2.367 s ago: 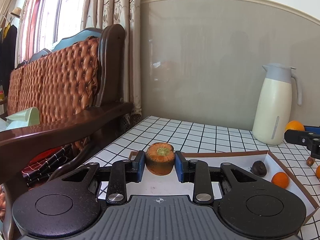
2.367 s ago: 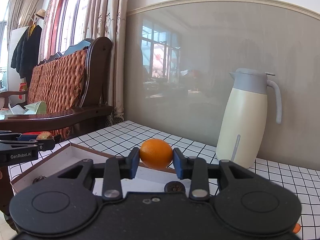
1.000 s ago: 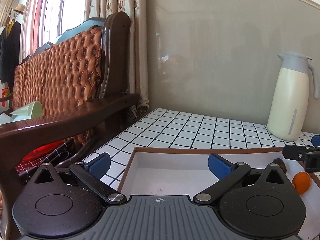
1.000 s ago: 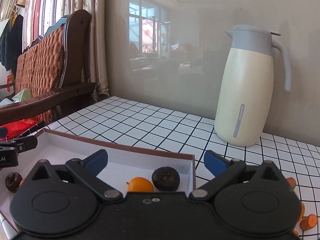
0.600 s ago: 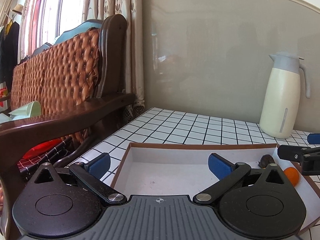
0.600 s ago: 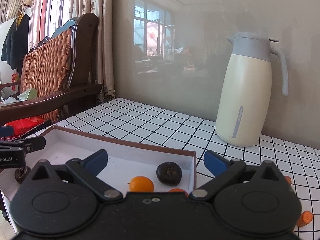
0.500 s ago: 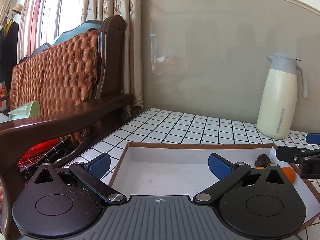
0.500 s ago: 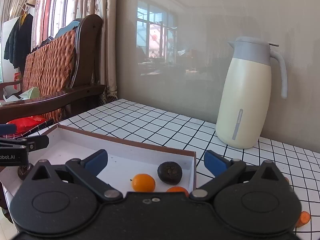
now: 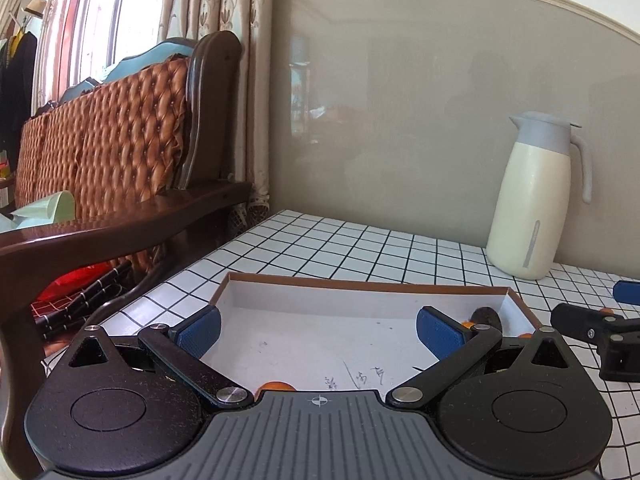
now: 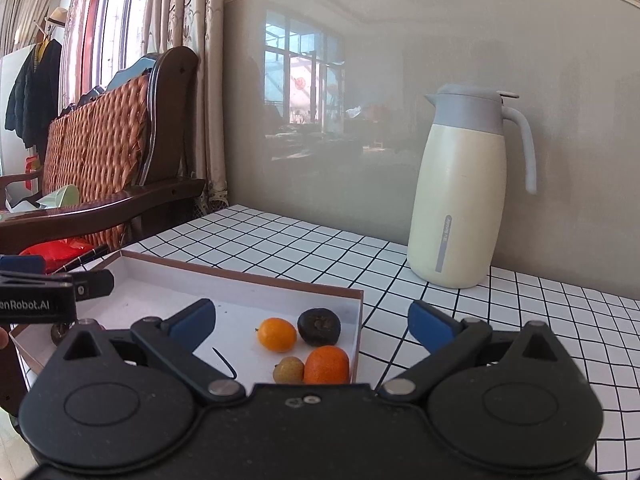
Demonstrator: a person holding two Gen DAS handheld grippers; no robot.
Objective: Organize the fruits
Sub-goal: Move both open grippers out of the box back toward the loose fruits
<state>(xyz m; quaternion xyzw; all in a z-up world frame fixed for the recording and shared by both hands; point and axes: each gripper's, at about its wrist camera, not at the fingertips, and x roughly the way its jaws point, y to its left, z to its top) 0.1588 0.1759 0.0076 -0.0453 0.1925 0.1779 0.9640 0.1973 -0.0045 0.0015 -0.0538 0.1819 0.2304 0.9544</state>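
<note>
A shallow white box with a brown rim (image 10: 248, 278) lies on the checked table; it also shows in the left wrist view (image 9: 360, 284). In its right corner lie a small orange (image 10: 277, 334), a dark wrinkled fruit (image 10: 319, 327), a larger orange fruit (image 10: 326, 365) and a small tan fruit (image 10: 289, 371). The dark fruit (image 9: 486, 317) shows at the box's far right in the left view, and an orange piece (image 9: 274, 386) peeks just above the gripper body. My left gripper (image 9: 318, 330) is open and empty over the box. My right gripper (image 10: 312, 322) is open and empty above the fruits.
A cream thermos jug with a grey lid (image 10: 460, 196) stands at the back right near the wall. A wooden sofa with quilted cushions (image 9: 120, 152) borders the table's left edge. The other gripper's tip (image 9: 588, 332) is at the right of the left view.
Both grippers held fruit 2.4 s ago and now are open and empty. Both have drawn back and up from the box, so more of its inside and the fruits show.
</note>
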